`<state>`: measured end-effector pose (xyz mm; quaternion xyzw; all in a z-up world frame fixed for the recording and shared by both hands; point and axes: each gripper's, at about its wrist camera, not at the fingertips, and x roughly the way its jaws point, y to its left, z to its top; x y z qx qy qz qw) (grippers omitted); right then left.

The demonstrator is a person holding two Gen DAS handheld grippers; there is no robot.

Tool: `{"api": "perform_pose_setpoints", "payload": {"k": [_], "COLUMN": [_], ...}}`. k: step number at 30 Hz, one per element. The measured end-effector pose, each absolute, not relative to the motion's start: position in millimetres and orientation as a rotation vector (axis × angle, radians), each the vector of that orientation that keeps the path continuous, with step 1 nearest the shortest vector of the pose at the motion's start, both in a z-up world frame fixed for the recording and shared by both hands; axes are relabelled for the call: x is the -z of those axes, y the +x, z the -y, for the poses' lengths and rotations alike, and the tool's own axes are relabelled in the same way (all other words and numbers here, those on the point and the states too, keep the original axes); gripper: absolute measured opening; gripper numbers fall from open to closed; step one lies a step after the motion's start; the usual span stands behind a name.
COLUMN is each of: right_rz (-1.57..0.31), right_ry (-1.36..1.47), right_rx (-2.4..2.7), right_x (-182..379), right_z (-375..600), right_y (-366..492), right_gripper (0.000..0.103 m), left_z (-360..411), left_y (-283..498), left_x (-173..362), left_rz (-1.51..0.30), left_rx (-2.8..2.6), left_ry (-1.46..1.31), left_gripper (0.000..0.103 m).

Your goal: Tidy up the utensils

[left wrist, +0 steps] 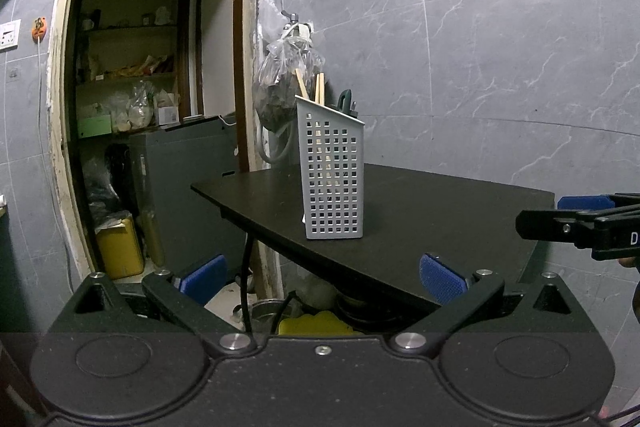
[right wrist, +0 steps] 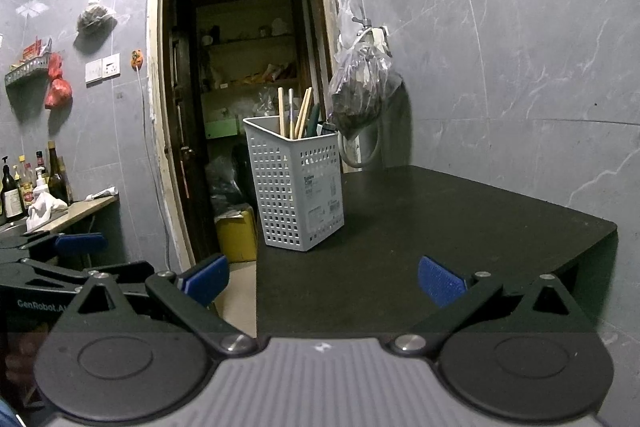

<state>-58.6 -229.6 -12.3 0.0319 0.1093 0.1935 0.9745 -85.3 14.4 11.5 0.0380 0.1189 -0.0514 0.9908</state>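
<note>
A grey perforated utensil caddy (right wrist: 298,183) stands upright on the black tabletop (right wrist: 440,227), near its left edge. Inside it: several wooden chopsticks (right wrist: 298,113) leaning upright and a dark-handled utensil (right wrist: 316,121) beside them; type of the latter cannot be told. The tabletop around the caddy carries nothing else in view.

Left gripper (left wrist: 323,277): jaws spread wide, blue pads (left wrist: 442,279) holding nothing, positioned off the table's near corner, well apart from the caddy.

Right gripper (right wrist: 324,281): jaws likewise released and empty, at the table's front edge, facing the caddy.

A plastic bag (right wrist: 362,83) hangs on the grey tiled wall behind the caddy, beside an open doorway (right wrist: 240,47)
</note>
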Motion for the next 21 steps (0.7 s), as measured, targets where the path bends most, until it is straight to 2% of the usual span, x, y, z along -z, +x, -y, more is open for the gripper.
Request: {"api": "perform_pose_setpoints", "payload": {"k": [21], "right_rz": [-0.226], "right_ry": [0.061], "right_rx": [-0.389], "right_x": [14.0], "right_z": [229.6], "right_y": [-57.0], "right_gripper": [0.103], "left_z": [-14.3], "left_y": [-85.2], "left_x": [-11.6], "left_rz": [-0.24], "left_rx": [0.103], "left_ry": [0.077], "left_gripper": [0.102]}}
